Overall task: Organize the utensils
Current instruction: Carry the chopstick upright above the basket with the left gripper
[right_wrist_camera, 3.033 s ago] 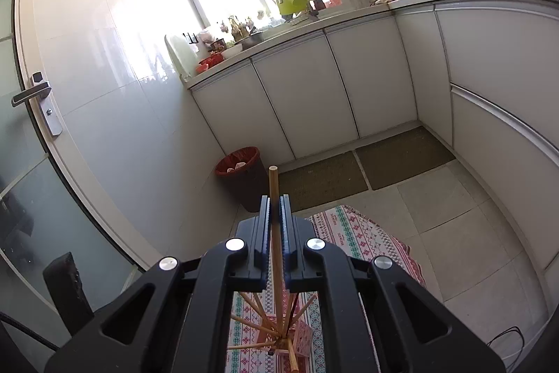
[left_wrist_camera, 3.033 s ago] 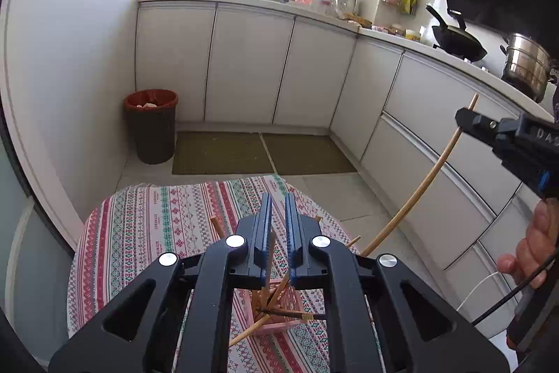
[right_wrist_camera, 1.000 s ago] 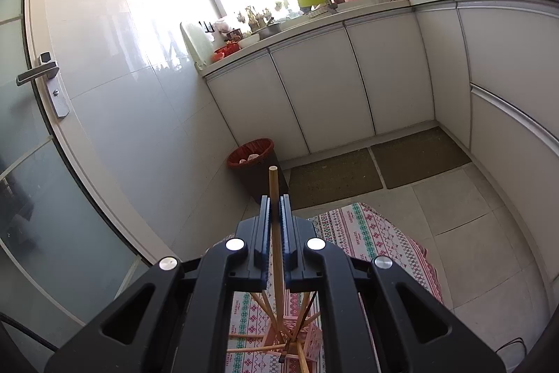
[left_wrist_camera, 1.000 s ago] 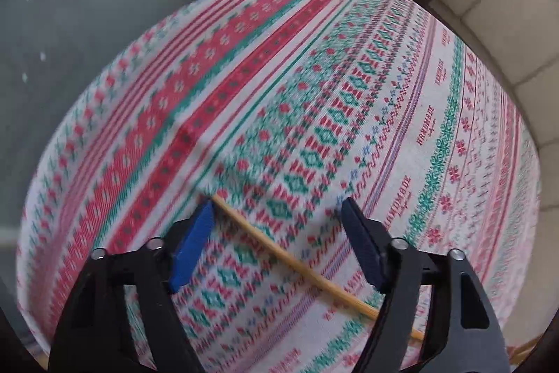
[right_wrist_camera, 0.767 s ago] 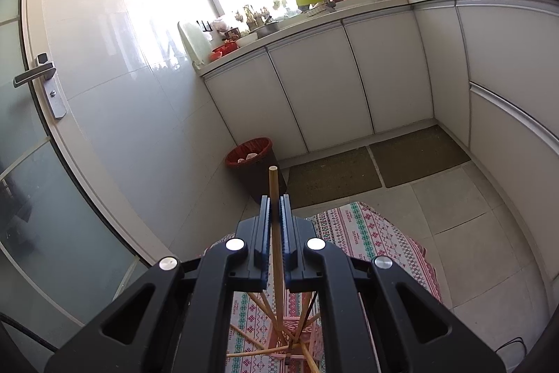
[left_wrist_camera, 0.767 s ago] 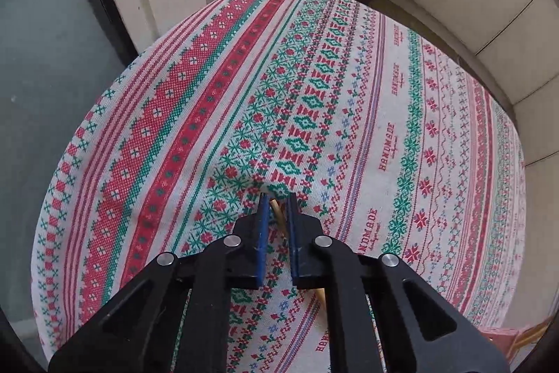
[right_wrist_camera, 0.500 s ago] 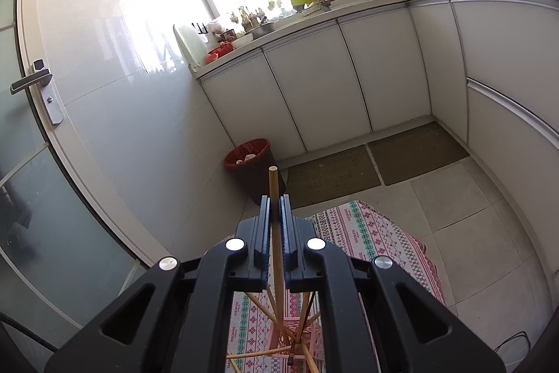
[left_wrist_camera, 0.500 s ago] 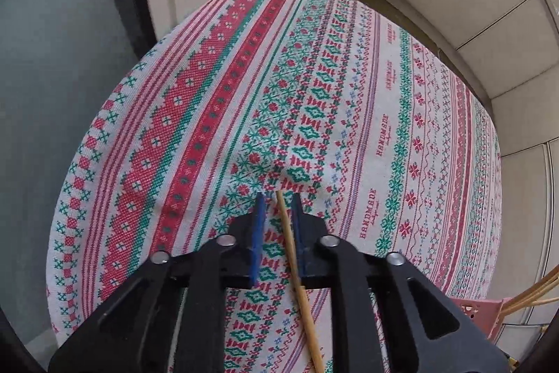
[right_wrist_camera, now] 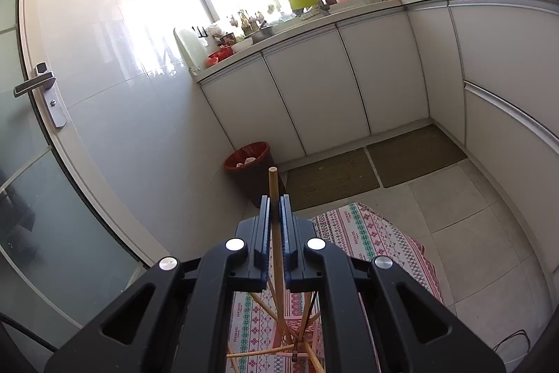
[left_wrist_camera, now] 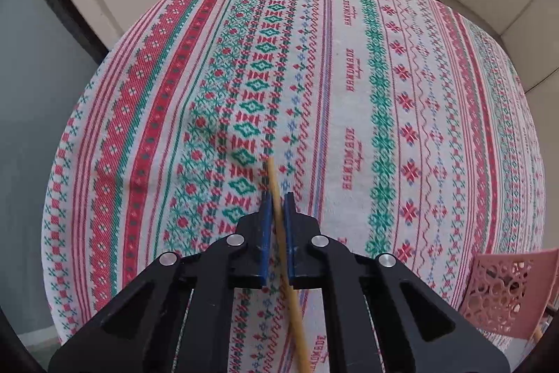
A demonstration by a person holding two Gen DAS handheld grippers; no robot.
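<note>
My left gripper (left_wrist_camera: pixel 274 195) is shut on a wooden chopstick (left_wrist_camera: pixel 276 198) and holds it just above the patterned tablecloth (left_wrist_camera: pixel 349 76); the stick's tip pokes out past the fingertips. A pink perforated utensil holder (left_wrist_camera: pixel 503 296) stands at the table's right edge. My right gripper (right_wrist_camera: pixel 274 198) is shut on another wooden chopstick (right_wrist_camera: pixel 273 184), held high above the table. Below it the pink holder (right_wrist_camera: pixel 297 334) with several chopsticks fanned out shows between the fingers.
The round table (right_wrist_camera: pixel 370 233) stands on a tiled kitchen floor. A red-rimmed bin (right_wrist_camera: pixel 249 159) stands by the white cabinets (right_wrist_camera: pixel 349 86). A glass door with a handle (right_wrist_camera: pixel 35 86) is on the left. Two mats (right_wrist_camera: pixel 377 163) lie before the cabinets.
My left gripper swung down to the table, closed on a chopstick lying there and has lifted it slightly. My right gripper has stayed nearly still with its chopstick.
</note>
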